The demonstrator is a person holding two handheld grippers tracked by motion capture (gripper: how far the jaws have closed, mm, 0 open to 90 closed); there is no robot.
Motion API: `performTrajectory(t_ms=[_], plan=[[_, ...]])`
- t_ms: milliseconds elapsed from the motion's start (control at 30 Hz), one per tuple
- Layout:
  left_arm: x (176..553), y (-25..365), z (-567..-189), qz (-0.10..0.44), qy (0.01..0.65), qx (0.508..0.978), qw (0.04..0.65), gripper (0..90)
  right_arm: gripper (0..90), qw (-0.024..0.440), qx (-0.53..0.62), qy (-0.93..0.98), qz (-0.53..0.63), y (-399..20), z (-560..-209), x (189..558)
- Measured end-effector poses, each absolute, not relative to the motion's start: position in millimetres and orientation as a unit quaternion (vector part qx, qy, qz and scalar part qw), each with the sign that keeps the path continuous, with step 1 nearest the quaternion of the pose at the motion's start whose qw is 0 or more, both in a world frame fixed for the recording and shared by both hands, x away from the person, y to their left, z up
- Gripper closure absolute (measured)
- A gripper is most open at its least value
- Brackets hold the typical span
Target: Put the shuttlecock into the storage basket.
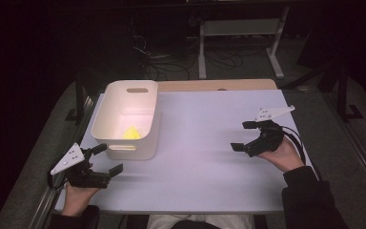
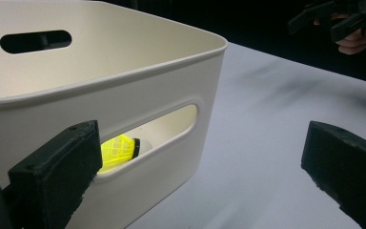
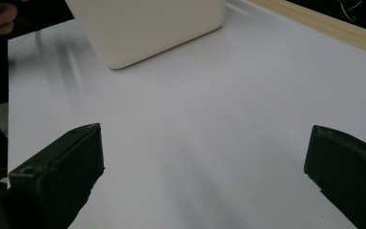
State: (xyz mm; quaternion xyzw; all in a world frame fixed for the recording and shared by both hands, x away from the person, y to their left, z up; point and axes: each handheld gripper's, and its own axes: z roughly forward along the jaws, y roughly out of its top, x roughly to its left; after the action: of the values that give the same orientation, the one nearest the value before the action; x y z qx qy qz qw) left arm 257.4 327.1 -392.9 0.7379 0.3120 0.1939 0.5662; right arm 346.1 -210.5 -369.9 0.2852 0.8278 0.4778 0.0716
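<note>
A: The white surface [image 1: 205, 157] looks bare at the lower middle of the frame; both tools empty?

B: Yes. Left tool [image 1: 106, 159] and right tool [image 1: 240, 136] stand apart, holding nothing. The yellow shuttlecock [image 1: 132, 133] already lies in the white bin [image 1: 124, 88], upper left. Seemingly done; nothing obstructs, only cables beyond.

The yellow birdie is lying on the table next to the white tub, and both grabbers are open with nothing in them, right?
Not quite. The yellow birdie lies inside the white tub, not on the table beside it; the high view shows it on the tub's floor. The rest holds: the left gripper and the right gripper are both open and empty.
</note>
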Motion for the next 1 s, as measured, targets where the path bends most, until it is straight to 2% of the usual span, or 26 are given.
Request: performTrajectory(t_ms=[1000], plan=[[257, 327, -393, 0.194, 0.316, 0.737, 0.565, 0.0, 0.0, 0.104, 0.332, 0.798, 0.493, -250, -398, 312]])
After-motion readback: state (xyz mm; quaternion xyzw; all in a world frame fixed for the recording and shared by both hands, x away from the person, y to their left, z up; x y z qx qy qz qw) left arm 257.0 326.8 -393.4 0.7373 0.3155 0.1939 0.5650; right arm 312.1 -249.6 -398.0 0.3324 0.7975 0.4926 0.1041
